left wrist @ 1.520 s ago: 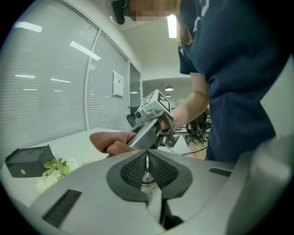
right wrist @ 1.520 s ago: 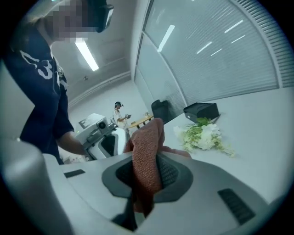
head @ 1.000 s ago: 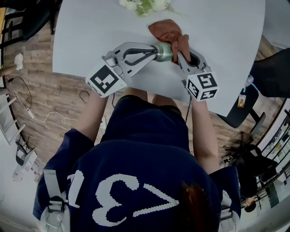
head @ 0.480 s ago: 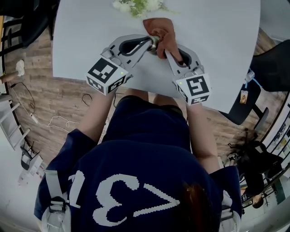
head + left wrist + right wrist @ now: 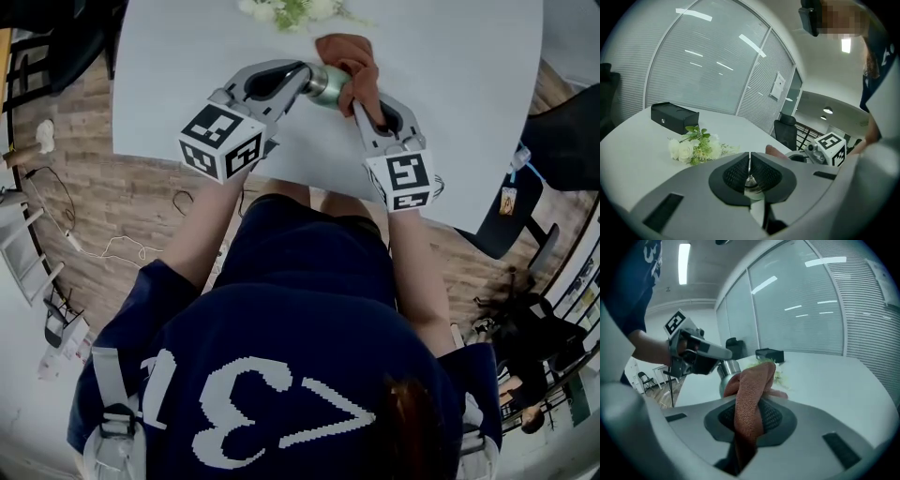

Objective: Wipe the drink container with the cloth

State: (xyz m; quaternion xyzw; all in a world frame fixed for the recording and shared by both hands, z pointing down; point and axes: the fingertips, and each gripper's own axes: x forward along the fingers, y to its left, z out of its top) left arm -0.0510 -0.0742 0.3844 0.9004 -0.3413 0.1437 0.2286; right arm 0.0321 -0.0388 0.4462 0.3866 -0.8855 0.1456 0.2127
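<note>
Head view: shows left hand-held gripper [image 5: 307, 77] clenched on one end of the drink container [image 5: 328, 82], a green-silver cylinder lying roughly level over the white surface [image 5: 169, 66], near the person's edge. Right hand-held gripper [image 5: 364, 101] just beside it on the right, grasping the rust-brown cloth [image 5: 345, 49], which is bunched over the container's other end and touching it. White flowers [image 5: 286, 9] at the top of the surface, apart from the cloth. Dark blue shirt [image 5: 309, 281] fills the lower frame. Left gripper view: jaws all but together, pinching a thin metal piece of the container between the black pads [image 5: 736, 176]; silver body just below the pinch. Flowers at left on the surface, black box [image 5: 675, 117] behind them, office chair [image 5: 786, 133] past the far edge, right gripper's marker cube [image 5: 832, 147] at right. Right gripper view: jaws clamped on a fold of cloth running up between the pads and draping over the container's side. Left gripper ahead, holding the container by its top. Cannot tell whether the container touches the surface.
</note>
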